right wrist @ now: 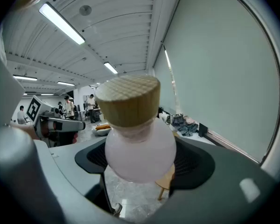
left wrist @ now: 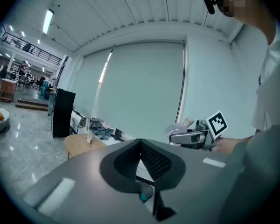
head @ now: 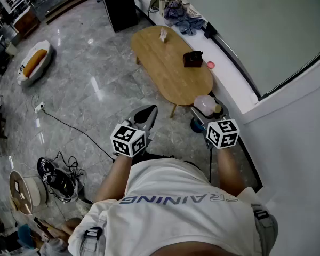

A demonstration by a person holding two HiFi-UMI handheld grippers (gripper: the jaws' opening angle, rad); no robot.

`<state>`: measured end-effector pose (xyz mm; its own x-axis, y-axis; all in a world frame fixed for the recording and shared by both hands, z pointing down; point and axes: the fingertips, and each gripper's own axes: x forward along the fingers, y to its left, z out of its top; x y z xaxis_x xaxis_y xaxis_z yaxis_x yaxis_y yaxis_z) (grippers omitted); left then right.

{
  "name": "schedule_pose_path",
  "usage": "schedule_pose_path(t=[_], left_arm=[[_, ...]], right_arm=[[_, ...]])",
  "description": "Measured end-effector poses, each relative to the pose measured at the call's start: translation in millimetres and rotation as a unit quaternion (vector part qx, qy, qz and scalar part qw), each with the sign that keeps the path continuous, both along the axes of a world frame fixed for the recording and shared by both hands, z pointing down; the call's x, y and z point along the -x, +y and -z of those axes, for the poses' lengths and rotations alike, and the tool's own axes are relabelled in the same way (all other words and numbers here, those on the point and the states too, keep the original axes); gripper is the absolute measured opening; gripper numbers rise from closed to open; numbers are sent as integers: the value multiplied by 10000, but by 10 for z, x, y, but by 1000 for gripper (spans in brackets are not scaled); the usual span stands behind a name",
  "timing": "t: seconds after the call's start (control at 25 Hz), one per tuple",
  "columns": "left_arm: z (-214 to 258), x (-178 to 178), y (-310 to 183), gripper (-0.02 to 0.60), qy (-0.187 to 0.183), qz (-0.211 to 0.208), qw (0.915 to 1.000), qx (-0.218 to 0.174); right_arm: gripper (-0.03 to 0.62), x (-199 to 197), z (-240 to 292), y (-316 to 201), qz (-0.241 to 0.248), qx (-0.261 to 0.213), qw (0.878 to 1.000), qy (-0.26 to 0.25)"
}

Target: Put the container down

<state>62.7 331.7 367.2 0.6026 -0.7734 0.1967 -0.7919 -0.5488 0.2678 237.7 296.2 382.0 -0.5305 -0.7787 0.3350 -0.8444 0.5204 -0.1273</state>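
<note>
In the right gripper view my right gripper [right wrist: 140, 158] is shut on a round, pale pink container [right wrist: 139, 149] with a wooden lid [right wrist: 129, 100]; its bulb fills the gap between the jaws. The head view shows that container [head: 205, 104] held in the air just off the near end of the oval wooden table [head: 168, 71], ahead of the right gripper [head: 212, 122]. My left gripper [head: 145, 114] hangs to the left over the floor. Seen in its own view, the left gripper [left wrist: 141, 143] is shut with nothing between its jaws.
On the table stand a black object [head: 192, 58], a small pink item [head: 210, 65] and a small card [head: 163, 33]. Clothes [head: 182, 16] lie on the white ledge along the wall. A black cabinet [head: 119, 4] stands behind; cables [head: 58, 177] and a spool [head: 21, 192] lie on the floor at left.
</note>
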Motion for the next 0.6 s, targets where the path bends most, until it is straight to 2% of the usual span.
schedule_pose_path(t=[0.6], left_arm=[[-6,-32,-62,0,74,-37,10000,5]], right_arm=[[410,-13,24,-27,-4,-28,10000,85]])
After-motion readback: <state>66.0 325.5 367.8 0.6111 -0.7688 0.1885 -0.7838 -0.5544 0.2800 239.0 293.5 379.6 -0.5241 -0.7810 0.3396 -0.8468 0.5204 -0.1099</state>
